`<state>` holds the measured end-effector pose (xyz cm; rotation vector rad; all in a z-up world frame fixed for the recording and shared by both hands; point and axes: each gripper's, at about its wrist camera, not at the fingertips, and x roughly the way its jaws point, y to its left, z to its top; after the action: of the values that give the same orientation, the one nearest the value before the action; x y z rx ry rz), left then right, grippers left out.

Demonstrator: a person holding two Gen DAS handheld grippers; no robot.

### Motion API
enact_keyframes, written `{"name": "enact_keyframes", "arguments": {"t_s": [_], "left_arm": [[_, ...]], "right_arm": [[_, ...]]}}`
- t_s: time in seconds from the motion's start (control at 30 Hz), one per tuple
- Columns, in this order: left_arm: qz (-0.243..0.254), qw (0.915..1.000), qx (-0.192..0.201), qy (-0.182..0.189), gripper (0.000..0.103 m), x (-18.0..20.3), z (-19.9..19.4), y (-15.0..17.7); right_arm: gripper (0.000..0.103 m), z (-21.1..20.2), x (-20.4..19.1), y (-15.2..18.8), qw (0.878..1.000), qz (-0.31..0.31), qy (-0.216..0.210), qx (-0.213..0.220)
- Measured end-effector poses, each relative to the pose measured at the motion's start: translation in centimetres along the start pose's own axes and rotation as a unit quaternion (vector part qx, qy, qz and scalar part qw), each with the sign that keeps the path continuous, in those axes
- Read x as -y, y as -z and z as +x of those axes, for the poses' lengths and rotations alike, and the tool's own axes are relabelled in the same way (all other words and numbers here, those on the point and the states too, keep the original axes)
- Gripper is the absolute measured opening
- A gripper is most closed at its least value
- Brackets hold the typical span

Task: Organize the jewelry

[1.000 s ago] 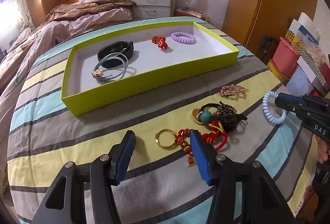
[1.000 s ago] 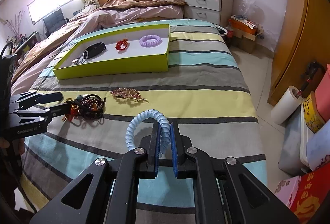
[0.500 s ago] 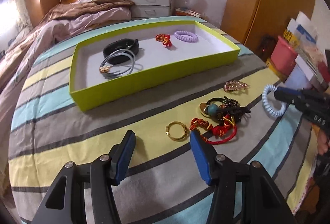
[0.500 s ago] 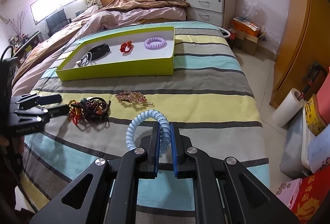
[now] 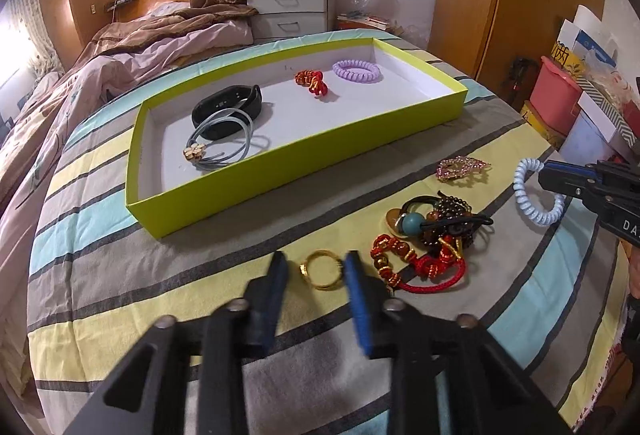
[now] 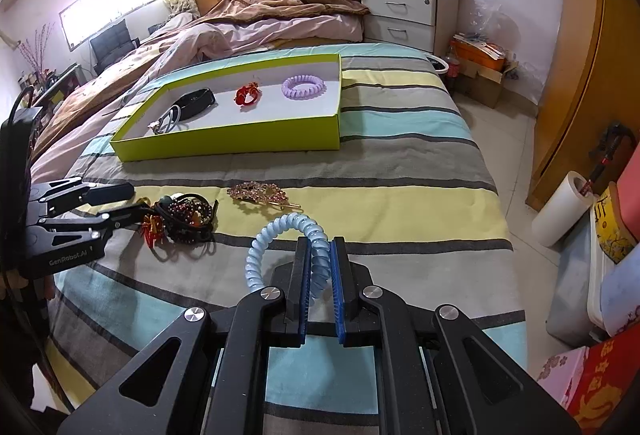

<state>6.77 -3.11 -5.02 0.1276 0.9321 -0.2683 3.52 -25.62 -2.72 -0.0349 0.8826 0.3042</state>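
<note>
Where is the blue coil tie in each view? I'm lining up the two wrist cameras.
Left wrist: blue coil tie at the right edge, pinched by the right gripper, beyond the jewelry pile.
Right wrist: coil tie at lower centre, arching up from the shut right gripper.
Shared landmark: the green tray, with its purple coil.

Your left gripper (image 5: 316,267) sits low over the striped bedspread (image 5: 120,275) with its blue fingers (image 5: 356,291) apart on either side of the gold ring (image 5: 322,270). Just right of the ring lies the tangle of red cord and beads (image 5: 428,239), with the green tray (image 5: 280,171) beyond it. At the right edge your right gripper (image 5: 552,181) pinches the pale blue coil band (image 5: 532,195).
</note>
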Motion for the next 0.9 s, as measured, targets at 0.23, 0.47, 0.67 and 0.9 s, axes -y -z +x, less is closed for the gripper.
{"name": "enact_keyframes", "arguments": {"t_s": [0.23, 0.47, 0.67, 0.9], "left_arm": [[-0.002, 1.0, 0.001, 0.002, 0.023, -0.1, -0.1, 0.0], [-0.008, 0.9998, 0.017, 0.012, 0.023, -0.5, -1.2, -0.8], [-0.006, 0.999, 0.041, 0.018, 0.023, -1.0, -2.3, -3.5], [-0.014, 0.9975, 0.046, 0.051, 0.023, -1.7, -1.5, -6.9]], "right_arm": [[0.01, 0.0, -0.1, -0.2, 1.0, 0.001, -0.002, 0.001], [0.01, -0.3, -0.3, -1.6, 1.0, 0.001, -0.007, 0.014], [0.01, -0.5, -1.0, -4.7, 0.999, -0.002, -0.015, 0.035], [0.01, 1.5, -1.4, -8.2, 0.999, -0.003, -0.015, 0.036]]}}
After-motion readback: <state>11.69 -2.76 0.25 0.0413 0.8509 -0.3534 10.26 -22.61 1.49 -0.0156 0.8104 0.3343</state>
